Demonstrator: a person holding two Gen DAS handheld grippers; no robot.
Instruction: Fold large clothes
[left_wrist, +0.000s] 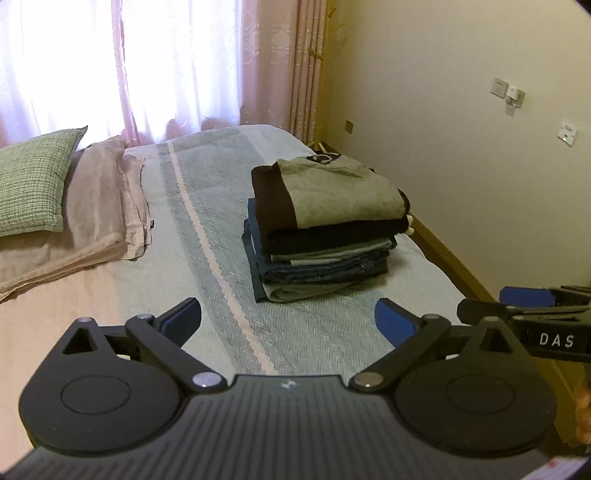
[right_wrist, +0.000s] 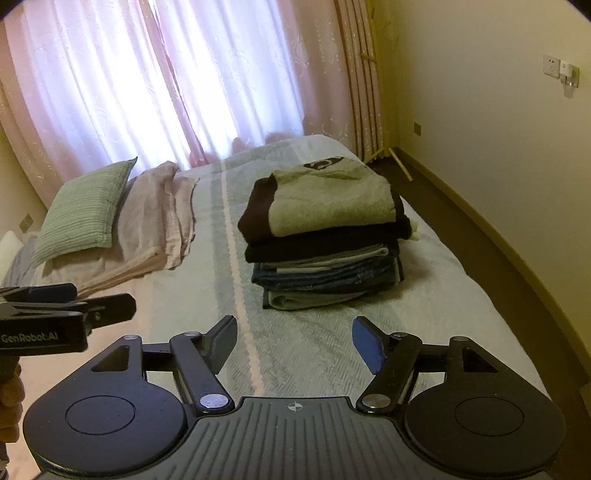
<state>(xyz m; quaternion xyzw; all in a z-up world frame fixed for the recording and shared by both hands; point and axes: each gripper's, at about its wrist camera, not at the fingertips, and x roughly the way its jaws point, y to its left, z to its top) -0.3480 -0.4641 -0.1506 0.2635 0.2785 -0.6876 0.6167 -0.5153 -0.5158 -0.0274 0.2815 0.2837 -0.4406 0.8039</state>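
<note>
A stack of folded clothes (left_wrist: 325, 240) (right_wrist: 325, 258) rests on the bed, toward its right side. On top lies a grey garment (left_wrist: 343, 195) (right_wrist: 332, 203) with a dark band and a dark print. My left gripper (left_wrist: 288, 310) hangs above the bedspread, short of the stack, open, with nothing between its blue pads. My right gripper (right_wrist: 295, 326) is also short of the stack, open and empty. Each gripper shows at the edge of the other's view: the right gripper (left_wrist: 517, 299) at the right edge, the left gripper (right_wrist: 92, 299) at the left edge.
A green pillow (left_wrist: 29, 181) (right_wrist: 85, 210) leans on folded pink bedding (left_wrist: 96, 206) (right_wrist: 151, 221) at the bed's left. The striped bedspread (left_wrist: 207, 192) (right_wrist: 310, 365) runs back to pink curtains (left_wrist: 147, 66). The bed's right edge borders a floor strip and a cream wall (right_wrist: 480, 147).
</note>
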